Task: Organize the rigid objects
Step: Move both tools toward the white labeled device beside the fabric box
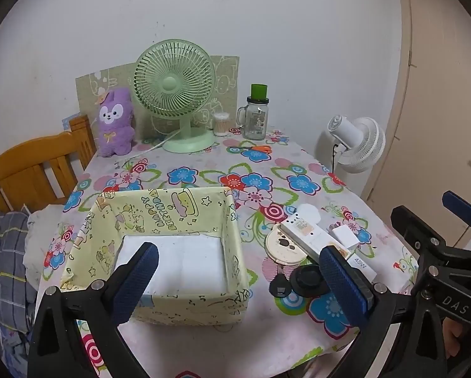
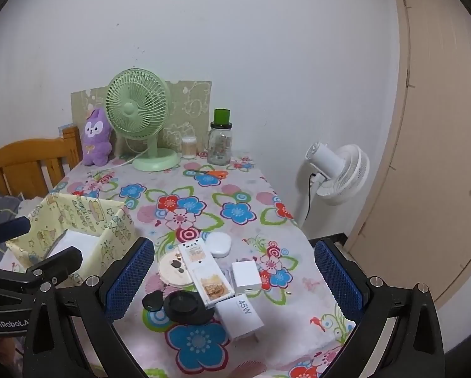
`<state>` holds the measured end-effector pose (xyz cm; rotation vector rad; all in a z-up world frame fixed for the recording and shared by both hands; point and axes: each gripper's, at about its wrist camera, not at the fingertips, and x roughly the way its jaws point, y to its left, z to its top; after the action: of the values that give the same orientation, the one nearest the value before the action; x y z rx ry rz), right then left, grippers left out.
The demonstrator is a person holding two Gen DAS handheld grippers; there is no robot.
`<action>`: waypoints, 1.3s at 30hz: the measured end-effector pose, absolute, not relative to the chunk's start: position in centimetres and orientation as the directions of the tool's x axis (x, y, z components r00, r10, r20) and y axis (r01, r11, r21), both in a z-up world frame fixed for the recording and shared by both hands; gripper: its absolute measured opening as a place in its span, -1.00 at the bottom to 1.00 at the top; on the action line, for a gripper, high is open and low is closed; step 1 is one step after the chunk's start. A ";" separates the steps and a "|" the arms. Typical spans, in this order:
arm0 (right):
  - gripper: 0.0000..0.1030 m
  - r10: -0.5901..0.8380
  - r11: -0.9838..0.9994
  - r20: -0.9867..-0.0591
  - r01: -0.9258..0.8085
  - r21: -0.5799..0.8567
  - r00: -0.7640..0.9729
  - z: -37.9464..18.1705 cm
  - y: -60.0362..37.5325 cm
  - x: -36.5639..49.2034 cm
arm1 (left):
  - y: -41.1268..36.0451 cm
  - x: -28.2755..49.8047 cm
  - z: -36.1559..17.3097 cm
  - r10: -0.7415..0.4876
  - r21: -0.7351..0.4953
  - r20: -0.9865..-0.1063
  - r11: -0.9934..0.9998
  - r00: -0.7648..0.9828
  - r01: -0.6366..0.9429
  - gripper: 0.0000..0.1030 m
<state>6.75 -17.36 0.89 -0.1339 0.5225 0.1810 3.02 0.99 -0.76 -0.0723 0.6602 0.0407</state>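
A yellow patterned box stands open on the floral table with only white lining inside. Right of it lies a cluster: a round cream disc, a long white box, a white charger cube, a white "45W" charger, a white oval case, a black round cap and a black tag. My left gripper is open and empty above the box's near wall. My right gripper is open and empty above the cluster.
At the back stand a green desk fan, a purple plush, a cotton swab jar, a glass jar with green lid and orange scissors. A wooden chair is left, a white floor fan right.
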 end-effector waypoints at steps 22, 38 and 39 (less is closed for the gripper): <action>1.00 0.198 0.971 -0.528 -0.238 -0.008 0.826 0.1 -17.8 8.4 | 1.3 4.0 -1.0 0.028 -0.035 -0.592 0.998 0.806 -0.060 0.99; 1.00 0.210 0.967 -0.527 -0.253 -0.009 0.823 0.2 -17.6 9.2 | 1.7 4.7 -1.4 0.041 -0.046 -0.605 0.995 0.795 -0.087 1.00; 1.00 0.210 0.967 -0.530 -0.253 -0.010 0.822 0.2 -17.5 9.3 | 1.7 4.8 -1.4 0.042 -0.045 -0.606 0.995 0.794 -0.087 0.99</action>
<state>9.27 -17.54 0.16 -0.0810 0.5539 0.2468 4.78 1.70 -1.38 -0.0713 0.6493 0.0694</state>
